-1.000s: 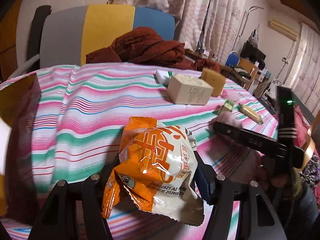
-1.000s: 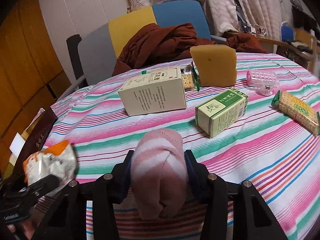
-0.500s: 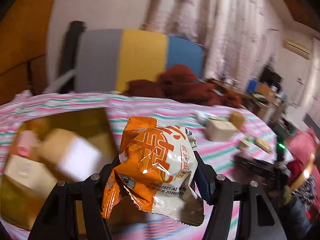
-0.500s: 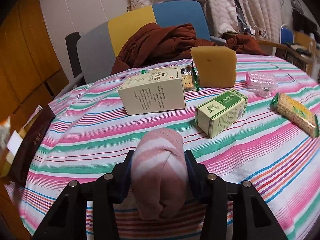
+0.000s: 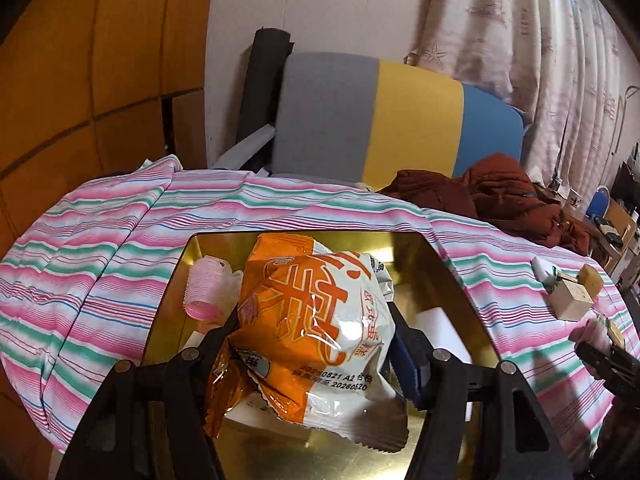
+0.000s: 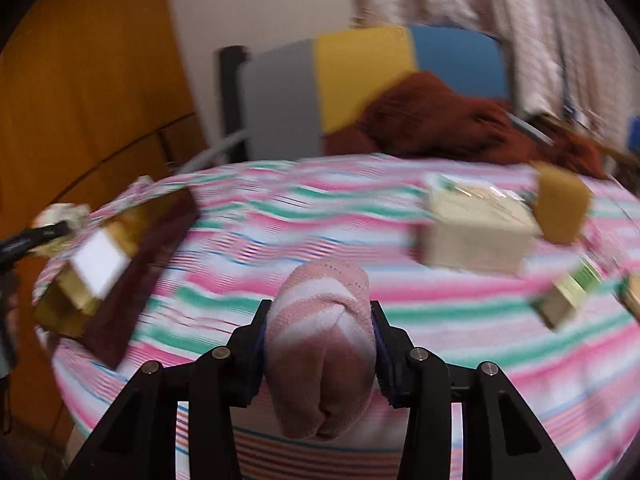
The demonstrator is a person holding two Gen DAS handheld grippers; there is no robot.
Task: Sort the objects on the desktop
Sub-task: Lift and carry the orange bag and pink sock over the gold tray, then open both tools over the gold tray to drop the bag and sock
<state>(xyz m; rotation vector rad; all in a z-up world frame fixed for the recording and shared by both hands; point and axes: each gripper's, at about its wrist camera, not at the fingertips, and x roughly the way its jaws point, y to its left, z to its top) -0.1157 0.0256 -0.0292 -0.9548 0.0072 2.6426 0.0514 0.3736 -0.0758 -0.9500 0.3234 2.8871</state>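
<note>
Left wrist: snack bag (image 5: 316, 320) above gold tray (image 5: 460, 300)

Snack bag (image 5: 316, 328): orange and white, crinkled, clamped between the left fingers (image 5: 224, 332), over the gold tray (image 5: 452, 280).
Sock (image 6: 322, 344): pink and white, rolled, squeezed between the right fingers (image 6: 256, 336).
Curler (image 5: 210, 292): pink, in tray, left of bag.

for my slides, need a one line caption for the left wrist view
Left hand-held gripper holds an orange snack bag over a gold tray containing a pink hair roller.
</note>
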